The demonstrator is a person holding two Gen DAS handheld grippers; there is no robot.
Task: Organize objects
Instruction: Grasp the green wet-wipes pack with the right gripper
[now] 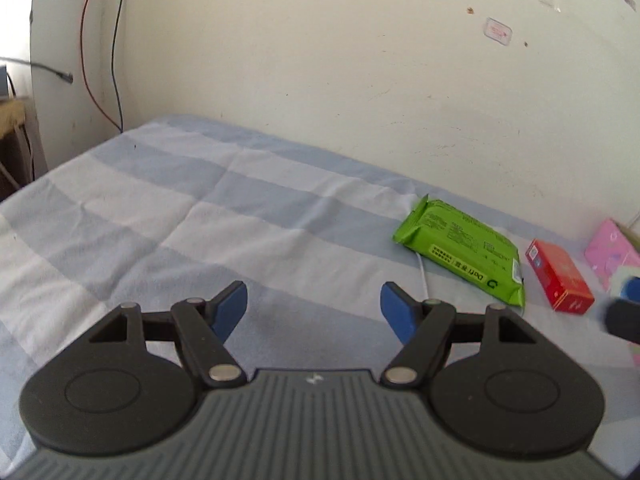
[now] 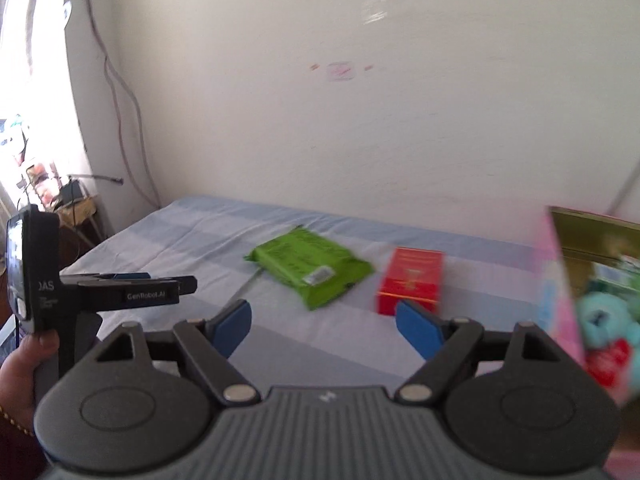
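The bed (image 2: 224, 224) was the biggest thing, with a blue and white striped sheet, and the things to tidy lay on it near the wall. At the far right stood one pink box (image 2: 560, 300) with soft toys showing inside; it was blurry, so I could not count the toys. Next came one green pack of wipes (image 2: 310, 266), lying flat, its long side running slantwise away toward the wall. Just beside it, on its right, lay one red box (image 2: 412, 280), with its long side pointing away from the right gripper (image 2: 324, 326). The red box sat just ahead of that gripper's right finger, so the right hand was nearer to it, I think. The left gripper (image 1: 314, 308) was over bare sheet, with the pack off to its right. Both grippers were spread wide and held nothing.
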